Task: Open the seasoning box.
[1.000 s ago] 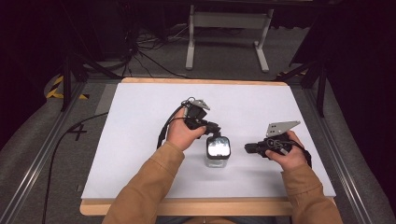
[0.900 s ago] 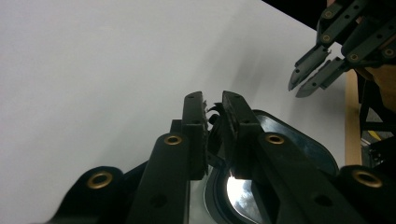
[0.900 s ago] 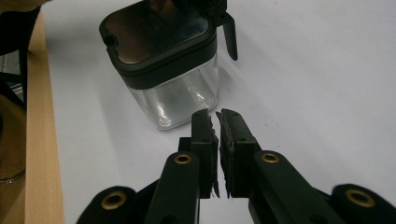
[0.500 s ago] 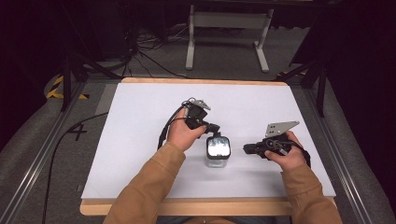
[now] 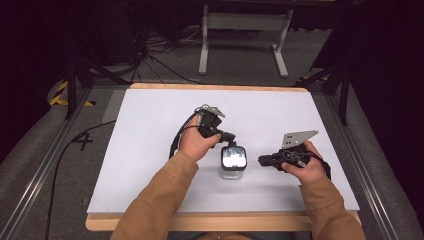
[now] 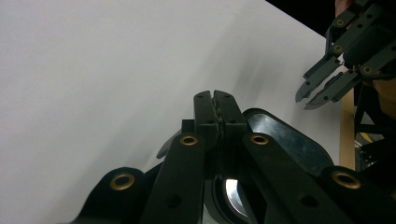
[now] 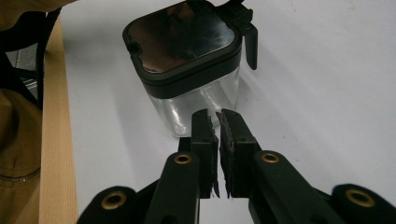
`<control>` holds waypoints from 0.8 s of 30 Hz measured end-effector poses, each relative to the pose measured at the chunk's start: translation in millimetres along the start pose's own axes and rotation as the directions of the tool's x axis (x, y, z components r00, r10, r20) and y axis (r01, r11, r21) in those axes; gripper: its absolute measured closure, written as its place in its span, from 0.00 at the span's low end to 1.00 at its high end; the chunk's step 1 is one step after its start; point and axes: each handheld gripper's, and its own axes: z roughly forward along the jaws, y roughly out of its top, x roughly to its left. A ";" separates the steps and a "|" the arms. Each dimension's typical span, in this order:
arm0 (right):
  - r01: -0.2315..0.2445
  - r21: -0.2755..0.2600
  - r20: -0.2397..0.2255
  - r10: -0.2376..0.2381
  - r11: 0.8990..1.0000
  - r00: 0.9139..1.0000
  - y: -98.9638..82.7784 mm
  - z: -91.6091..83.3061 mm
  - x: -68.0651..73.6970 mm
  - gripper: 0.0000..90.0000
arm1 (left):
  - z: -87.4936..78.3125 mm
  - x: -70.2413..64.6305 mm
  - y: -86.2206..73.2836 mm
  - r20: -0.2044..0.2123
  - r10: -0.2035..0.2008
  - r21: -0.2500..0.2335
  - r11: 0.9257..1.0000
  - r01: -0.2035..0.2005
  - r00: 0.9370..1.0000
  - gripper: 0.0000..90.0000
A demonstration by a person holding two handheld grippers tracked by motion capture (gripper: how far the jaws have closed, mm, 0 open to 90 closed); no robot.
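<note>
The clear container with the black lid point(image 5: 232, 162) sits mid-table between both grippers, left gripper point(image 6: 215, 100) clenched at the lid's rim, right gripper point(image 7: 215, 116) nearly closed on nothing just beside it, so I'd brace the body before working that lid.

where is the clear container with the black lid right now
In the high view the clear square container with the black lid stands on the white table, near its front edge, between the left tool, at its lid, and the right tool.

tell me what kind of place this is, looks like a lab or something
Probably a lab or recording studio: a white table on a metal frame, loose cables on grey carpet, dark surroundings, and a person working handheld tools.
</note>
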 end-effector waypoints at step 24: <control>0.087 0.032 -0.123 -0.082 0.996 0.989 19.8 7.2 26.7 1.00 | 0.7 2.6 1.8 0.012 -0.014 0.006 1.000 0.014 1.000 0.99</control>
